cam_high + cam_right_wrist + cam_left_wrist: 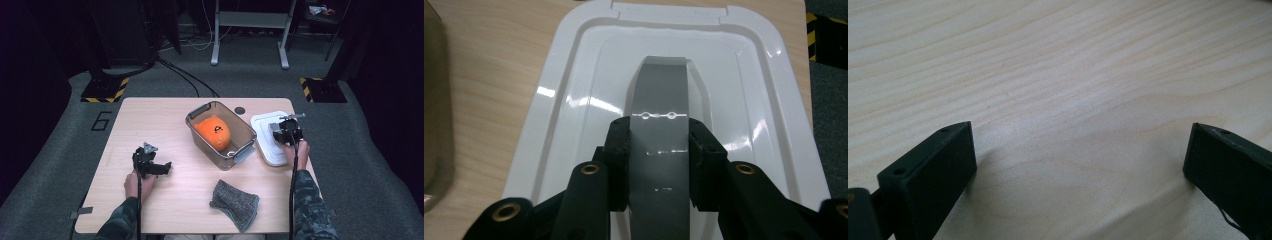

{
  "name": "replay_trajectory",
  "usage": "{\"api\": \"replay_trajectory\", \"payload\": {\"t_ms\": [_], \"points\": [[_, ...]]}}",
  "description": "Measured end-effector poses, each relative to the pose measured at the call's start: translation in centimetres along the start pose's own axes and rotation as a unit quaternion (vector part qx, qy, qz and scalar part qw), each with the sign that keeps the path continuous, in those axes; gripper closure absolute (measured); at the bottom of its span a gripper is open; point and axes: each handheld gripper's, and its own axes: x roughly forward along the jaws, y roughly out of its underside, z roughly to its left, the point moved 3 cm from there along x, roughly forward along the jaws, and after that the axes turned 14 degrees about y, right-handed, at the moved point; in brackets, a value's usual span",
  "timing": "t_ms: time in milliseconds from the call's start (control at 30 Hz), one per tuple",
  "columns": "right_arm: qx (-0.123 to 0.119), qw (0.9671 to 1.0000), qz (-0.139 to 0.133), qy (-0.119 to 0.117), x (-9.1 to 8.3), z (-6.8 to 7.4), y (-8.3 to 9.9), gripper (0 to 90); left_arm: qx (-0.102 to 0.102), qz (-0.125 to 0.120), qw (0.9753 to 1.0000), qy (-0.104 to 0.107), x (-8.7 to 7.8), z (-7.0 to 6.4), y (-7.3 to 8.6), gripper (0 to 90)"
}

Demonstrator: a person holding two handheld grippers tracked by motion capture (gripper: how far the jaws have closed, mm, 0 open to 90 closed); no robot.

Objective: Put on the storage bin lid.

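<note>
The right gripper [659, 150] is over the white lid [574, 100], which lies flat on the table [150, 115] just beside the clear box [197, 111], on its right side. Its jaws are pinching the grey handle [659, 85] in the middle of the lid, one jaw on each side of it. In the box lies an orange soft toy [212, 132]. The left gripper [150, 165] rests low over the bare wood at the left part of the table, and its jaws are spread wide with nothing between them. A grey cloth [234, 197] lies near the front edge.
</note>
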Motion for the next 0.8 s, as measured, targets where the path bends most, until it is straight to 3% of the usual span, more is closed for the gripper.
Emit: {"api": "replay_trajectory", "payload": {"t_ms": [167,800], "points": [[-0.012,0.9999,-0.008,0.000,-1.1,-0.7,-1.0,66.9,0.000,0.000,1.0000,0.000,0.0,0.0,0.0,0.3],[-0.001,0.9996,-0.027,-0.007,-4.5,-3.9,-5.1,66.9,0.000,0.000,1.0000,0.000,0.0,0.0,0.0,0.3]]}}
